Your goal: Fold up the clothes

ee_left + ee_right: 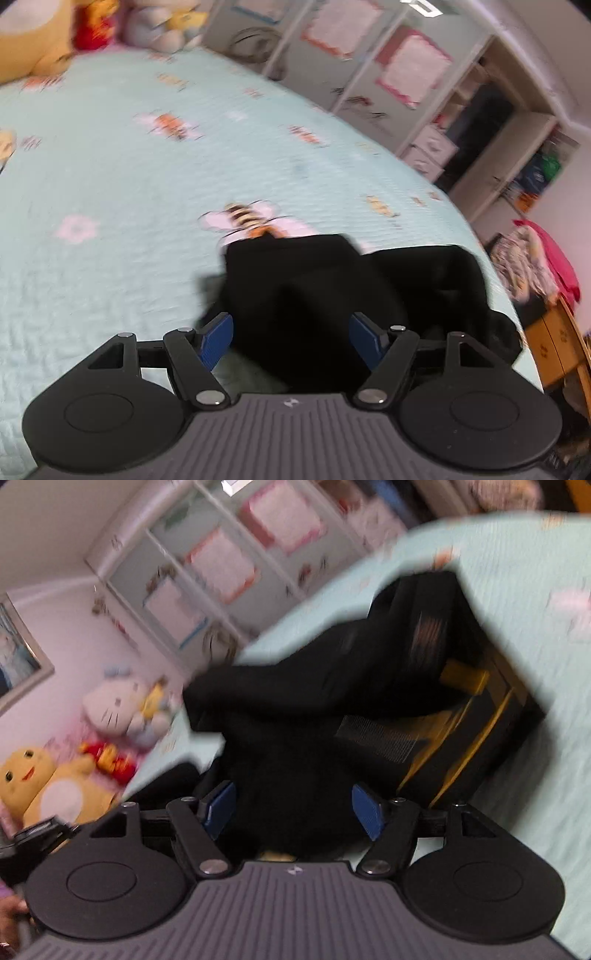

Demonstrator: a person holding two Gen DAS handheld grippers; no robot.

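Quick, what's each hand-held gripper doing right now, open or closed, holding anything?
Left hand-held gripper: open, jaws wide apart around the black garment, not clamped.
Right hand-held gripper: open, jaws either side of the black garment, not clamped.

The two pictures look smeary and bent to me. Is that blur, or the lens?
Both. Left wrist view: motion blur smears the bedspread and shelves, while the left gripper is sharp; the fisheye curves the bed's edge. Right wrist view: the black garment and plush toys are streaked, the right gripper is crisp, and the shelf lines bow. Lighting is soft, with no glare.
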